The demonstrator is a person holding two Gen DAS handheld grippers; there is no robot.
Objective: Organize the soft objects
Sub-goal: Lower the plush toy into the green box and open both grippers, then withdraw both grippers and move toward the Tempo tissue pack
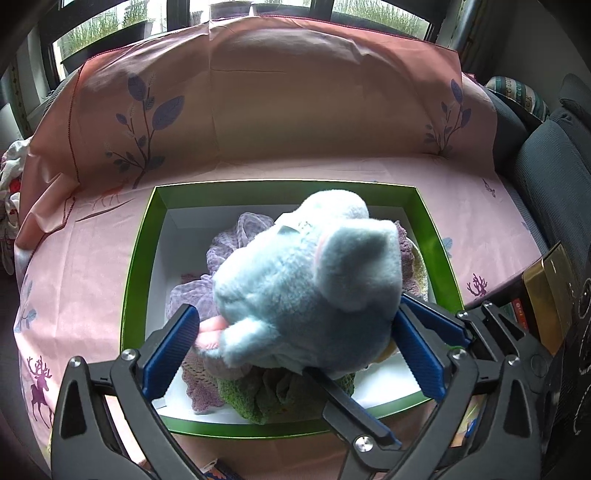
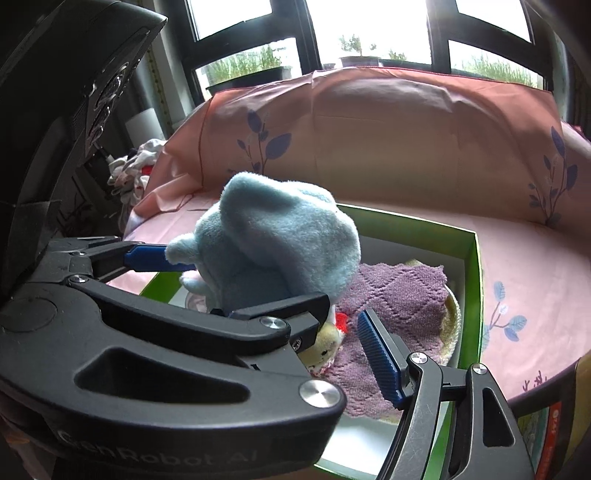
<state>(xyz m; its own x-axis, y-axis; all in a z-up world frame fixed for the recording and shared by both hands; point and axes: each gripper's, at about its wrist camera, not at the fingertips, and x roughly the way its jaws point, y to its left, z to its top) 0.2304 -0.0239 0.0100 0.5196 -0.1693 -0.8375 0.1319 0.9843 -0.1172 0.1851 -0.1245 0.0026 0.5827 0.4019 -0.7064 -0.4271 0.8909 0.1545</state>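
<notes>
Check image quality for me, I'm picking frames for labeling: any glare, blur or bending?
Left wrist view: strong fisheye bending, dark corners, the plush toy sharp and evenly lit. Right wrist view: the windows blown out white, the right gripper close and dark, the box rim curved.

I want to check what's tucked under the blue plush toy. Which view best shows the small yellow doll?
The right wrist view: the yellow doll lies face-up on purple knitwear. The left wrist view shows only a yellow sliver beneath the plush.
</notes>
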